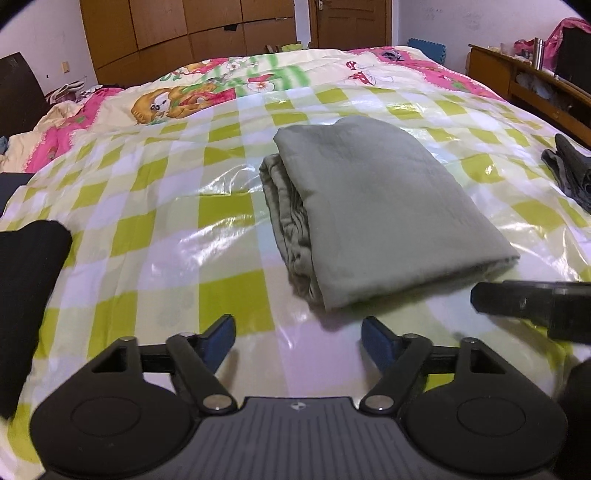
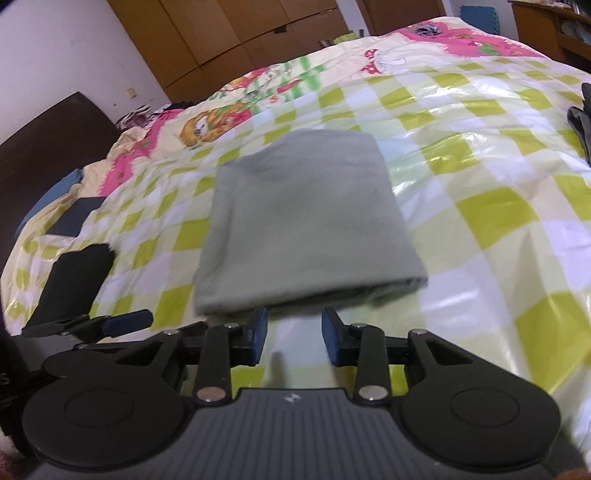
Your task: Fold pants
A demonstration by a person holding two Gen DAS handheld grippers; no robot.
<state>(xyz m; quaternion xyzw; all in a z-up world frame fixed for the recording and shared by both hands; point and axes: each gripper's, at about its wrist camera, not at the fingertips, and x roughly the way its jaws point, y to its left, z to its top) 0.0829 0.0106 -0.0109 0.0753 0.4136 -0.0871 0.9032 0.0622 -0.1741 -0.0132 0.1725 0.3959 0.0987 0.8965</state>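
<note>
left gripper (image 1: 298, 334) spread wide, holding nothing – folded pants (image 1: 373, 218) lying just ahead on the bed (image 1: 177, 206). right gripper (image 2: 294, 334) parted less, also empty, pants' edge just past the fingertips. only the left view shows the layered folds along the pants' left side.

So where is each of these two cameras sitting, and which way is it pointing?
Left wrist view: rides on the left tool, looking forward and down over the checked bed cover at the folded green pants; its own open fingers show, plus the right tool's tip at the right edge.
Right wrist view: rides on the right tool, facing the pants from nearer; its fingers show, empty, with the left tool at the left.
Shared: pants, bed cover, wooden wardrobe.
</note>
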